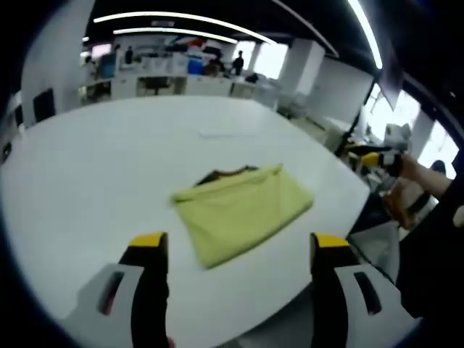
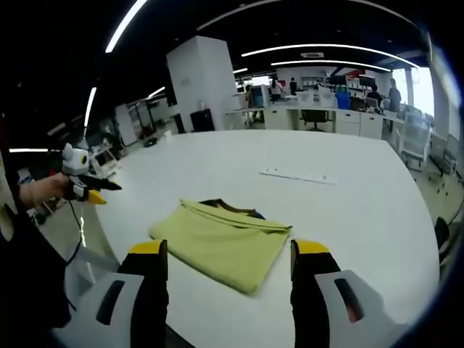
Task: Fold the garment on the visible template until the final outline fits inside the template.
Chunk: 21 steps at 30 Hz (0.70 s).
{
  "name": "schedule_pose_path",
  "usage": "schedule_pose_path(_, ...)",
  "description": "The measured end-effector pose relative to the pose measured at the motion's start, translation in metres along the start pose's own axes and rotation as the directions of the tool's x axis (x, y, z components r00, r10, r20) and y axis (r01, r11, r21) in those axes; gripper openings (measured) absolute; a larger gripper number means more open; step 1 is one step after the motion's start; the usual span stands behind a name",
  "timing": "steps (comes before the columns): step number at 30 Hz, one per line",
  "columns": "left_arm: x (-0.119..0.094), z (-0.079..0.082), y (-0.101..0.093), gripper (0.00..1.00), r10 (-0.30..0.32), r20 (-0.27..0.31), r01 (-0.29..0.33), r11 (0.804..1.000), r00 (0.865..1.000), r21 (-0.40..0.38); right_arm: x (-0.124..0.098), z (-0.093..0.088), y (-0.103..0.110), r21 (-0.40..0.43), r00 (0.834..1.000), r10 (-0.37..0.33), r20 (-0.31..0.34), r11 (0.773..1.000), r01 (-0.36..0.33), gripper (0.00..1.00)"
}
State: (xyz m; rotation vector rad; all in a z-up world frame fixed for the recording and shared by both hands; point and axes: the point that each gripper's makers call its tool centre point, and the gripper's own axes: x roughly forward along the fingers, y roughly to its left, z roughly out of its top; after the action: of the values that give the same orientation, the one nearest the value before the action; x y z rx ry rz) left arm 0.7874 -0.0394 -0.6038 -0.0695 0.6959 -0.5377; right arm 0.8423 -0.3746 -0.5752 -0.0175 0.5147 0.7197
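- Centrally, in the left gripper view, we see the yellow garment [image 1: 243, 209] lying folded into a rough rectangle on the white table [image 1: 109, 167], with a dark collar edge peeking out at its far side.
- We see the left gripper [image 1: 239, 250] held above the near table edge, its jaws spread wide and grasping nothing.
- We find the right gripper [image 1: 380, 159] at the right edge, held in a hand beyond the table; whether those fingers are released we cannot tell there.
- We see, in the right gripper view, the right gripper [image 2: 228, 257] with jaws parted and empty, just short of the garment [image 2: 225, 239].
- We note a thin white strip [image 2: 299, 175] farther along the table [image 2: 362, 217].
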Motion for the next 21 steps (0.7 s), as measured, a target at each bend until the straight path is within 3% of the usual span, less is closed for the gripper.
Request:
schedule_pose_path(14, -0.016, 0.000, -0.018, 0.99, -0.015, 0.014, 0.015, 1.000, 1.000, 0.018, -0.017, -0.017, 0.015, 0.011, 1.000, 0.005, -0.013, 1.000, -0.005, 0.95)
schedule_pose_path(16, -0.016, -0.001, -0.022, 0.99, -0.030, 0.010, 0.030, 0.999, 0.999, 0.024, -0.019, -0.017, 0.017, 0.006, 1.000, 0.010, -0.007, 1.000, -0.009, 0.99)
schedule_pose_path(21, -0.014, -0.003, -0.027, 0.99, -0.048, 0.006, 0.047, 0.999, 0.999, 0.024, -0.022, -0.017, 0.022, 0.006, 1.000, 0.027, -0.006, 1.000, -0.027, 1.00)
